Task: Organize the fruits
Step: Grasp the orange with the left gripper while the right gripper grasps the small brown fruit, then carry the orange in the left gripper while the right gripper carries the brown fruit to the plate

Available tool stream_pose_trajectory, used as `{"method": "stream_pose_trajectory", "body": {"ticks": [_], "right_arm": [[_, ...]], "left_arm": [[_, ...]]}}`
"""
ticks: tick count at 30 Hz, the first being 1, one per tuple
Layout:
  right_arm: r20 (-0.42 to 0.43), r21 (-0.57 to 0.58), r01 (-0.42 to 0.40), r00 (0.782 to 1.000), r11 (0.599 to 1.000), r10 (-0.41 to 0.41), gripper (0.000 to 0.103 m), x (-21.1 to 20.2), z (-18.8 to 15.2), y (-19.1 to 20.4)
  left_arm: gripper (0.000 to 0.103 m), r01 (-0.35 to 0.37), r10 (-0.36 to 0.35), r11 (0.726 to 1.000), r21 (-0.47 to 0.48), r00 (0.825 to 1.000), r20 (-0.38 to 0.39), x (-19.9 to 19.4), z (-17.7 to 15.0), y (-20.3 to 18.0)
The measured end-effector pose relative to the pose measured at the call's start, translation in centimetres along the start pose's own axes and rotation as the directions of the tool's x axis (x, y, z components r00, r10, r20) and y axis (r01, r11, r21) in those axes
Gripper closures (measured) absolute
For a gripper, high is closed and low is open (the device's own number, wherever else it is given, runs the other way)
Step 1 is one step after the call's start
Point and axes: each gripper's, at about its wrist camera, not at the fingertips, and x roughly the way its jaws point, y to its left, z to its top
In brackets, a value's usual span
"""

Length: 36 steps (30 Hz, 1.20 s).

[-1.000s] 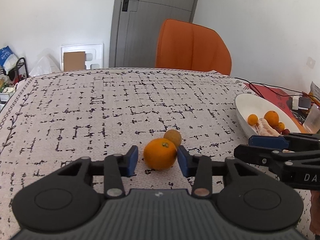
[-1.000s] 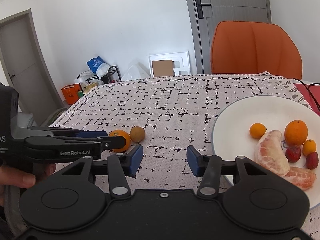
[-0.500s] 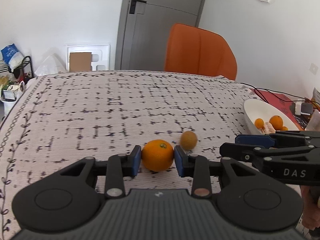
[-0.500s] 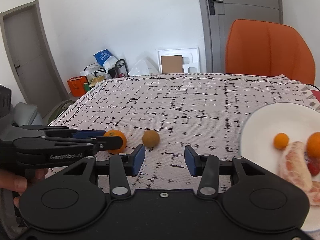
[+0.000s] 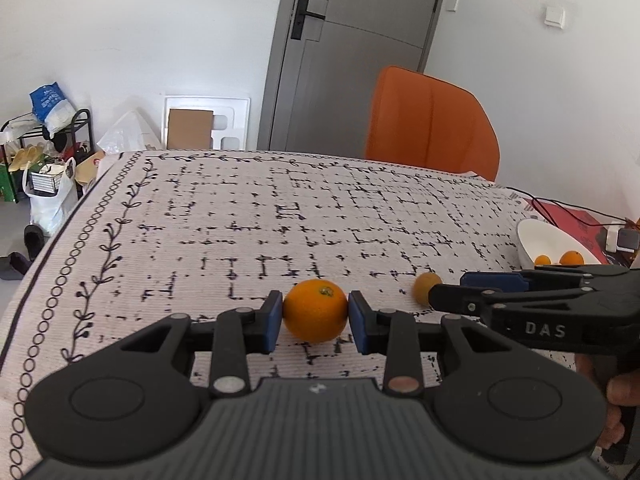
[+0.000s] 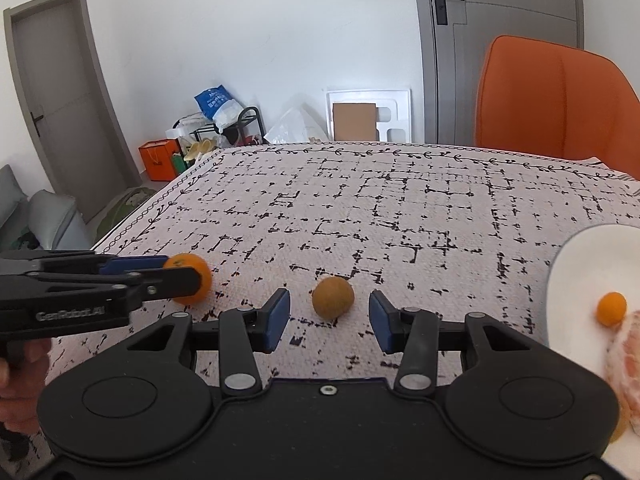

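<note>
A: We have the left gripper [image 5: 316,316] clamped on the orange [image 5: 315,310], one blue pad on each side, and the fruit looks to be sitting on the table [image 5: 280,216] cloth

B: And the right gripper [image 6: 329,322]?

A: Its jaws stand partly apart around the small brown fruit [image 6: 333,297], with a gap on both sides, so nothing is held there. The white bowl [image 6: 576,264] is off to the right with a small orange [image 6: 611,309] and peeled segments in it

B: What worries us from here?

A: Both fruits are round and smooth. We judge the orange could squirt out of the pads if we lift it with the grip sitting low or off centre. The brown one could roll off along the cloth if one pad touches it first

B: Anything between the two grippers?

A: They work just beside each other. Carrying the orange across to the bowl could knock the right gripper, or nudge the brown fruit out of its jaws
</note>
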Motion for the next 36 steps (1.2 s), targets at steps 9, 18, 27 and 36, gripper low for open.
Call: {"method": "stream_pose_trajectory", "body": {"ticks": [9, 18, 27, 36], "right_arm": [[-0.027, 0.001, 0.013, 1.0, 1.0, -0.013, 0.08, 1.5, -0.1, -0.1], [0.025, 0.004, 0.005, 1.0, 1.0, -0.005, 0.08, -0.7, -0.6, 0.1], [0.086, 0.032, 0.031, 0.996, 0.999, -0.034, 0.08, -3.9, -0.6, -1.8], [0.118, 0.071, 0.073, 0.99, 0.995, -0.081, 0.08, -6.2, -1.2, -4.3]], "left_arm": [[0.069, -0.024, 0.024, 0.999, -0.038, 1.0, 0.018, -1.5, 0.0, 1.8], [0.069, -0.018, 0.019, 0.999, -0.033, 0.999, 0.03, -1.8, 0.5, 0.9], [0.069, 0.038, -0.038, 0.999, 0.016, 0.998, 0.043, -1.4, 1.2, -2.3], [0.069, 0.077, -0.079, 0.995, 0.059, 0.996, 0.043, -1.0, 1.5, -5.5]]}}
